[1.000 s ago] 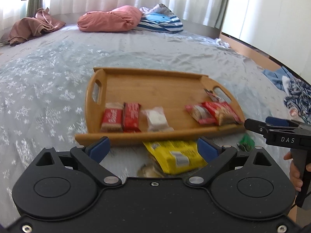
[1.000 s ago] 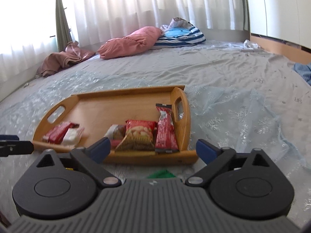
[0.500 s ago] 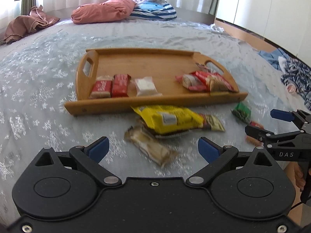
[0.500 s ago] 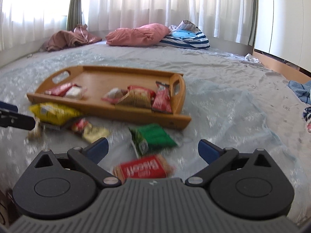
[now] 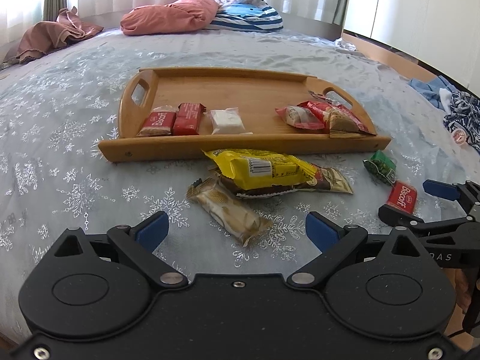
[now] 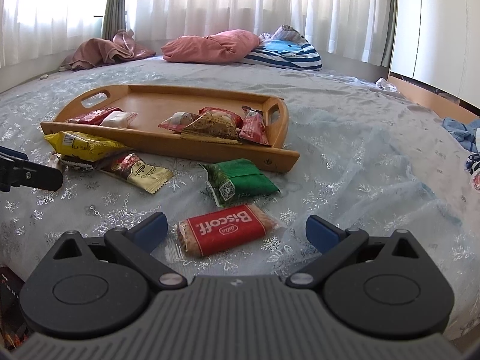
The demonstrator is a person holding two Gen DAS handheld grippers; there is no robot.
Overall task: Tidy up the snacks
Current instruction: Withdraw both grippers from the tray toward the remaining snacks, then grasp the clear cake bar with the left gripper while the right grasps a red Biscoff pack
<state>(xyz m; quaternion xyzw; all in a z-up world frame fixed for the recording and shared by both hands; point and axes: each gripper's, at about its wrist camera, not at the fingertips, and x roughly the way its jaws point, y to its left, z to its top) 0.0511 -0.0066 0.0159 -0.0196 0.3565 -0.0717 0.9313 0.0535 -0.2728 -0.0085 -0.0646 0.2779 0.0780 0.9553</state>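
Snacks lie partly in a wooden tray (image 5: 192, 150) and partly loose on a bed (image 5: 60, 156) covered with a pale blue snowflake sheet. Inside the tray, near its left end, sit two red biscuit packs (image 5: 172, 120) and a clear-wrapped white sweet (image 5: 226, 121); near its right end lies a small pile of red packets (image 5: 324, 115). On the bed just in front of the tray, a yellow packet (image 5: 261, 169) rests on top of a brown and gold packet (image 5: 328, 178), with a beige wafer bar (image 5: 228, 210) touching them on the near side. To the right lie a green packet (image 6: 240, 180) and a loose red Biscoff pack (image 6: 225, 234). The left tool (image 5: 237, 231) hovers with its jaws spread wide, empty, near the wafer bar. The right tool (image 6: 235, 229) is also spread and empty, just above the Biscoff pack.
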